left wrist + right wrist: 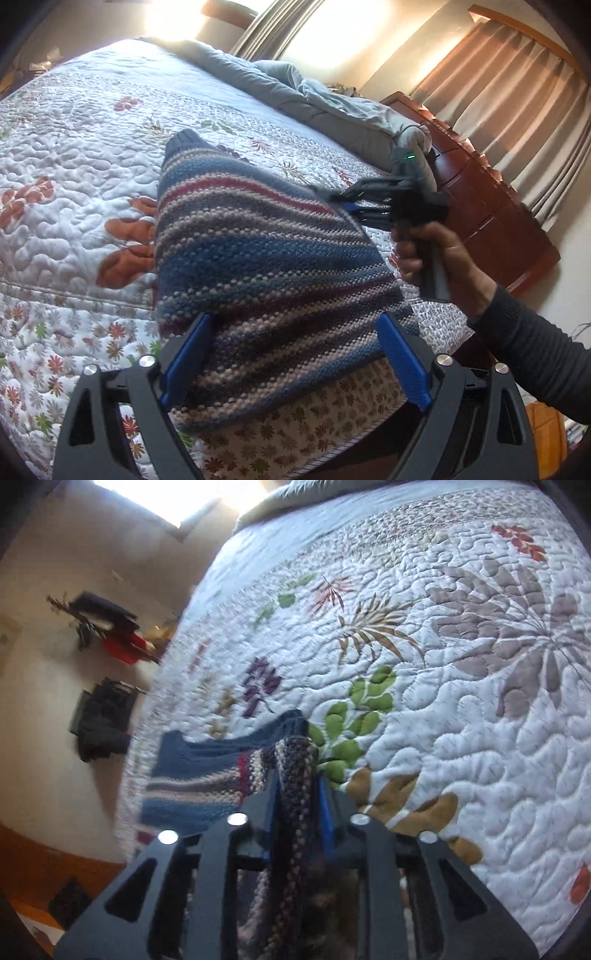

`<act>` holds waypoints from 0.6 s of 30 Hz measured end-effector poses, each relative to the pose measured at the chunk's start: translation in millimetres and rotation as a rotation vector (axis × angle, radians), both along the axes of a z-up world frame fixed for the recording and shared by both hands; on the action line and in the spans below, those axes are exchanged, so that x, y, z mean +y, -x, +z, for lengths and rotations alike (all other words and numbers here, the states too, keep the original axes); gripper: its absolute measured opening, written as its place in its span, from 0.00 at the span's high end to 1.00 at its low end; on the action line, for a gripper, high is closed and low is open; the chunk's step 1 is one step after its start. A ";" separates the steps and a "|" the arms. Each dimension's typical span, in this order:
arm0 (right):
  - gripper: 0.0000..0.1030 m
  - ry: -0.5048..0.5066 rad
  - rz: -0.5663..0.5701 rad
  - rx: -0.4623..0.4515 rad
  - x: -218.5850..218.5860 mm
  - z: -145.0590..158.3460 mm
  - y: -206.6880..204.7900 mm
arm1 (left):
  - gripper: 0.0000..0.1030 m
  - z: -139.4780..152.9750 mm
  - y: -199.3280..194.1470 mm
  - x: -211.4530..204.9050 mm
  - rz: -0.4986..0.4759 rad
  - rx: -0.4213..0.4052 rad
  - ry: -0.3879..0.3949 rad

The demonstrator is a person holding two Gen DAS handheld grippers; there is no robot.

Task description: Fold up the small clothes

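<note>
A small knitted sweater with blue, red and beige stripes lies on the flowered quilt of a bed, near its edge. My left gripper is open, its blue pads standing wide on either side of the sweater's near part without pressing it. My right gripper, held by a hand in a dark sleeve, is at the sweater's far right edge. In the right wrist view the right gripper is shut on a bunched fold of the sweater, which stands up between its fingers.
A grey duvet is heaped at the far end of the bed. A reddish wooden dresser and beige curtains stand beyond the bed's right side. Dark items sit against the wall left of the quilt.
</note>
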State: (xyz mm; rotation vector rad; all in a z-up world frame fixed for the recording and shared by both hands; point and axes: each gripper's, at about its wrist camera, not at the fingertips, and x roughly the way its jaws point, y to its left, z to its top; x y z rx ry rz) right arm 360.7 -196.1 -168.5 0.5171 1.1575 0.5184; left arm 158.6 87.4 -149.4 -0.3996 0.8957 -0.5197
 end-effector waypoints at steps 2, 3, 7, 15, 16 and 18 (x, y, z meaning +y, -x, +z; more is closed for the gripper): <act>0.69 0.001 -0.019 -0.073 -6.3 24.9 20.8 | 0.12 -0.8 1.8 0.9 0.003 -0.001 0.006; 0.69 -0.010 -0.003 -0.107 -5.6 37.0 33.6 | 0.12 -1.2 1.4 2.1 0.004 0.001 0.008; 0.69 -0.032 0.138 -0.123 16.1 50.2 90.0 | 0.11 -2.3 5.2 3.5 0.014 0.008 0.014; 0.77 0.100 0.101 -0.102 16.1 30.9 117.7 | 0.07 -13.8 3.0 7.5 0.036 0.069 0.050; 0.77 0.096 0.100 -0.142 15.4 43.7 136.9 | 0.06 -14.3 3.8 8.9 0.041 0.075 0.062; 0.77 0.110 0.116 -0.176 17.7 50.4 164.5 | 0.06 -15.0 5.6 10.2 0.052 0.079 0.066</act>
